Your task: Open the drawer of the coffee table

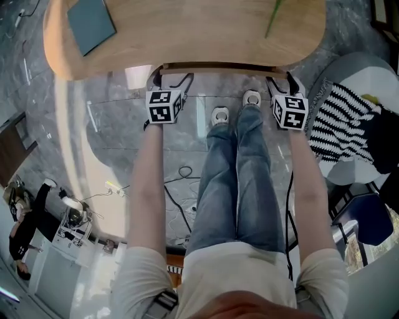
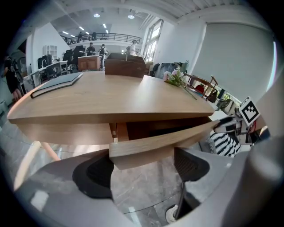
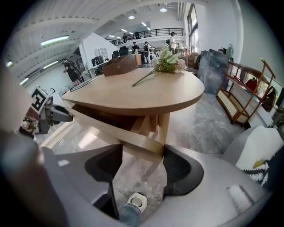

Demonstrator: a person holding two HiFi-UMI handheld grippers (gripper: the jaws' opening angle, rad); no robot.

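Note:
The light wooden coffee table (image 1: 187,37) fills the top of the head view. Its drawer front (image 1: 218,66) stands out a little from the table edge, with a dark gap (image 2: 168,128) behind it. My left gripper (image 1: 157,78) is at the drawer front's left end, and that end (image 2: 142,150) sits between its pads (image 2: 95,175). My right gripper (image 1: 287,81) is at the right end (image 3: 142,144), which is pinched between its pads (image 3: 182,170). Both grippers are shut on the drawer front.
A dark notebook (image 1: 90,22) and a flower stem (image 1: 273,19) lie on the tabletop, with a wooden box (image 2: 126,66) further back. The person's legs and white shoes (image 1: 219,115) stand between the grippers. A chair with a striped cushion (image 1: 340,121) is at the right. Cables (image 1: 184,171) trail on the marble floor.

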